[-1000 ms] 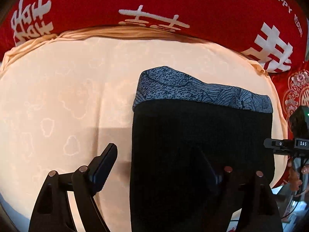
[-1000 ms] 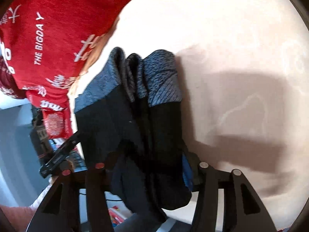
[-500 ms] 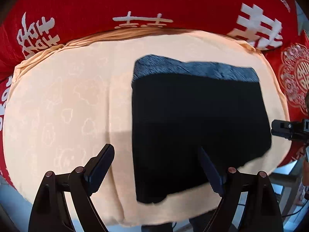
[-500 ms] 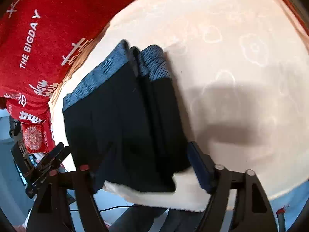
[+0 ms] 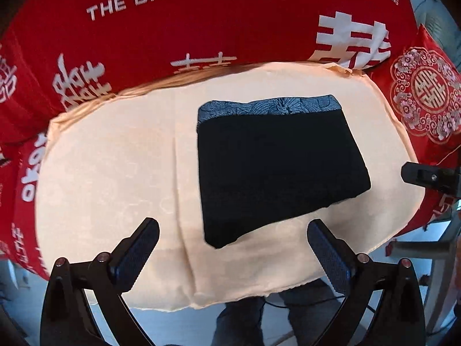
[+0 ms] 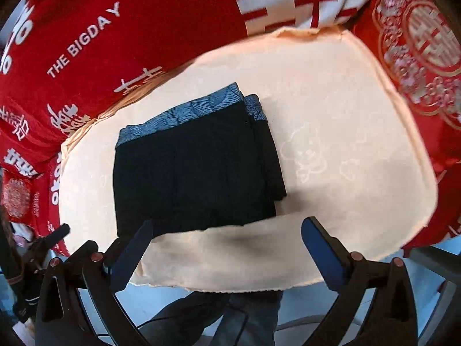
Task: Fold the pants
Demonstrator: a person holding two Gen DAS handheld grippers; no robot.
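Observation:
The black pants [image 5: 276, 170] lie folded into a compact rectangle on the cream cloth [image 5: 115, 173], with the patterned blue-grey waistband at the far edge. They also show in the right wrist view [image 6: 196, 170], where the folded layers stack at the right side. My left gripper [image 5: 233, 256] is open and empty, held back above the near edge of the cloth. My right gripper [image 6: 227, 248] is open and empty, just short of the pants' near edge. The right gripper's tip shows in the left wrist view [image 5: 426, 176].
A red cover with white lettering [image 5: 178, 23] lies behind and around the cream cloth [image 6: 345, 158]. A red ornamented cushion [image 5: 426, 92] sits at the right. The person's legs [image 6: 245, 311] and the floor show below the near edge.
Both grippers have let go of the pants and pulled back and up. The pants now lie flat and folded on the cloth.

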